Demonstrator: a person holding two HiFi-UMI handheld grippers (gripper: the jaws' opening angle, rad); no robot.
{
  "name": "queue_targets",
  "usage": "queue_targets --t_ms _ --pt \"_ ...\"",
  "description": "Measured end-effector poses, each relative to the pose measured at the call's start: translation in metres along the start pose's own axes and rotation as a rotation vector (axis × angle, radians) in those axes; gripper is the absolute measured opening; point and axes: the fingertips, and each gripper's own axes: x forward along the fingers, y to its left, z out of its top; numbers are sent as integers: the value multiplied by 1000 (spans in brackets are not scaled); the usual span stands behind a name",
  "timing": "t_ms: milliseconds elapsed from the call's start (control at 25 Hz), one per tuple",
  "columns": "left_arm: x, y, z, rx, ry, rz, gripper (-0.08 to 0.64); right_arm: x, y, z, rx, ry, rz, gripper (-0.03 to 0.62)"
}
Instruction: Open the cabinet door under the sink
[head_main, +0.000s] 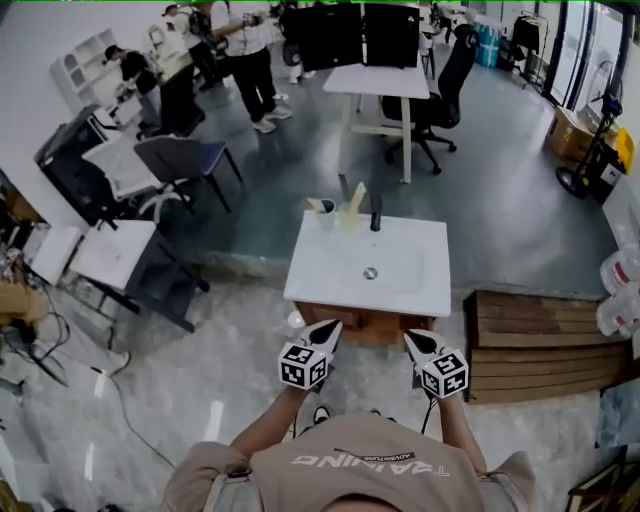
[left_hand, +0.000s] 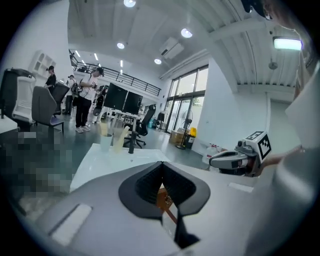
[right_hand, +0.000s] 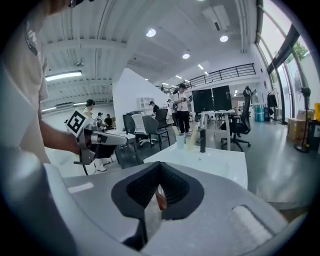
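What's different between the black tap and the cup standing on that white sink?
The tap is black; the cup is pale, nearly white. The tap is a slim post; the cup is wider and open-topped. The tap stands midway along the back edge, in line with the drain; the cup stands nearer the back left corner. Both stand upright on the rim of the white sink.
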Motion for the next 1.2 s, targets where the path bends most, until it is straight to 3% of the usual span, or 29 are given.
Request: queue_targets --t_ms 240,600,880,1200 --pt "-11 -1 58 87 -109 16 17 -3 -3 55 -66 -90 -32 2" --pt "-24 -26 129 192 -236 -61 17 -30 17 144 -167 -292 -131 2" --pt "-30 -12 121 242 -233 5 18 -49 10 138 -137 -288 -219 2" --pt "-37 -12 83 233 -164 -22 18 -64 21 111 -147 -236 -280 2"
